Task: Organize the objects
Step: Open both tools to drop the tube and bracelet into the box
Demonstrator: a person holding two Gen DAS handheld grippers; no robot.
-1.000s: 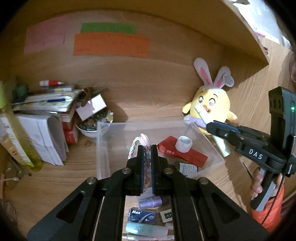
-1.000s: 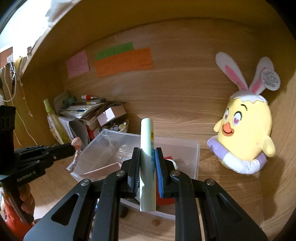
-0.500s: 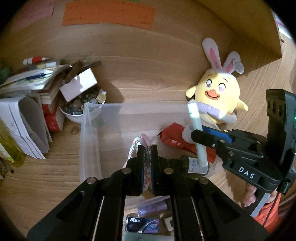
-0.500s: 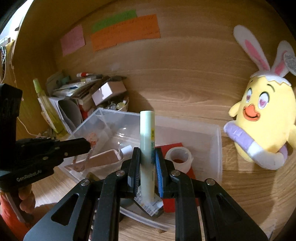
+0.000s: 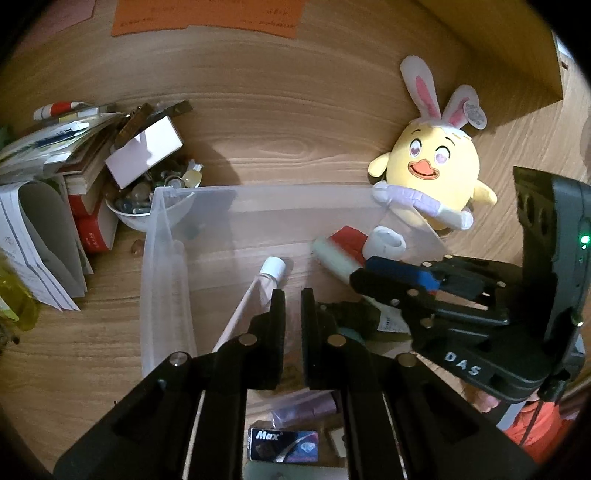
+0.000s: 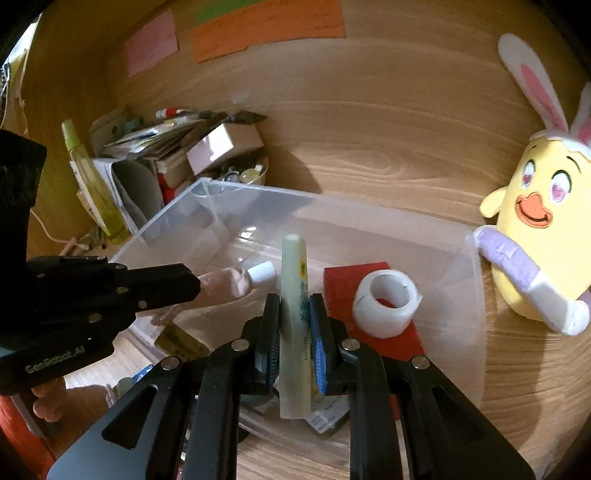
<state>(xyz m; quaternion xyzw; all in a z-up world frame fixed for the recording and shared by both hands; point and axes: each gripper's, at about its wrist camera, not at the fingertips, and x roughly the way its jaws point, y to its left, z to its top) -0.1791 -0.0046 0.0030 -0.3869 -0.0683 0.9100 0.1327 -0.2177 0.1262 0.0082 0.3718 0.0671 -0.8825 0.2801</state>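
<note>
Right gripper (image 6: 293, 343) clenched my pale green tube (image 6: 294, 321), long axis upright; left gripper (image 5: 292, 325) closed; tape roll (image 6: 386, 308) alongside in the bin (image 6: 474, 295).

You're at a home study nook: a wooden bench (image 5: 295, 155) boxed in by wood panels, sticky notes (image 6: 266, 26) on the back wall, a yellow bunny-eared plush chick (image 5: 432, 173), and stacked books and papers (image 5: 48, 177) beside a trinket bowl (image 5: 136, 214).

The clear bin (image 6: 476, 295) is open above; its bare far-left floor is free, while the tape roll (image 6: 386, 308) and red packet (image 6: 354, 280) crowd the right.
</note>
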